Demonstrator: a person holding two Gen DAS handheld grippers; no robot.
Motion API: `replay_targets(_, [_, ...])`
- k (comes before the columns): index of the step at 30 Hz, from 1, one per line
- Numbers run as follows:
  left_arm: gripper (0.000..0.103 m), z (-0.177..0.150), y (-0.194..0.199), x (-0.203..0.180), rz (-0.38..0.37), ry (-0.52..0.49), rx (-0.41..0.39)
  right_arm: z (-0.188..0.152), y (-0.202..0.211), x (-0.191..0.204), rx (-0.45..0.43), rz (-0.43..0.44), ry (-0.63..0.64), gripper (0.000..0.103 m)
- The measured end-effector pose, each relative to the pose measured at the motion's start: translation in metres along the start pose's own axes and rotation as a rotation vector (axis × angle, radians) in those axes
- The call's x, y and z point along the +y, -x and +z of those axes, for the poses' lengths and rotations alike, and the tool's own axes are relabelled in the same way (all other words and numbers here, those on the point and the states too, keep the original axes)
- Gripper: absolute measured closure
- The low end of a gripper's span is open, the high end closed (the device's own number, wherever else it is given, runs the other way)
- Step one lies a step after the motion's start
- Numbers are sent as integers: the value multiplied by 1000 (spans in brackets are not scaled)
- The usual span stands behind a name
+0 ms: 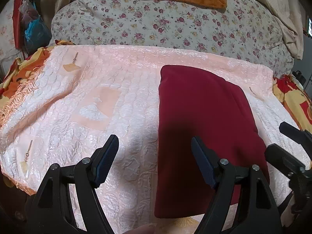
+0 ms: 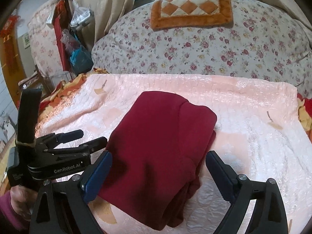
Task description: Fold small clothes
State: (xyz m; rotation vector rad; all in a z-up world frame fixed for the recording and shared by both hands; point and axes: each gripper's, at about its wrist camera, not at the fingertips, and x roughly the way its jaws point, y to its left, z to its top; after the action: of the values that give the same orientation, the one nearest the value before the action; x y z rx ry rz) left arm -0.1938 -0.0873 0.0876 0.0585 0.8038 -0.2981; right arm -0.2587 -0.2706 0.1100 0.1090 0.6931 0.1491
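Observation:
A dark red garment point(image 1: 204, 120) lies folded into a long rectangle on the pink textured bedspread point(image 1: 97, 107). It also shows in the right wrist view point(image 2: 161, 148), with layered folds at its near right edge. My left gripper point(image 1: 155, 148) is open and empty, hovering over the garment's left edge. My right gripper point(image 2: 159, 165) is open and empty, above the near part of the garment. The left gripper also shows at the left of the right wrist view point(image 2: 87, 139), and the right gripper at the right edge of the left wrist view point(image 1: 278, 138).
A floral quilt point(image 1: 165, 25) is heaped behind the bedspread, with an orange checkered mat point(image 2: 192, 7) on top. Plastic bags point(image 2: 78, 52) hang at the far left. An orange and yellow sheet point(image 1: 292, 101) shows at the bed's sides.

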Motion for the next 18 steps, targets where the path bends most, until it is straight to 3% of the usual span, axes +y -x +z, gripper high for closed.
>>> replay_targets(5, [26, 0, 0, 0, -1, -2, 0, -2, -7, -1, 24, -64, -16, 8])
replay_targets(18, [26, -2, -4, -2, -1, -7, 13, -2, -15, -8, 48, -120, -53, 7])
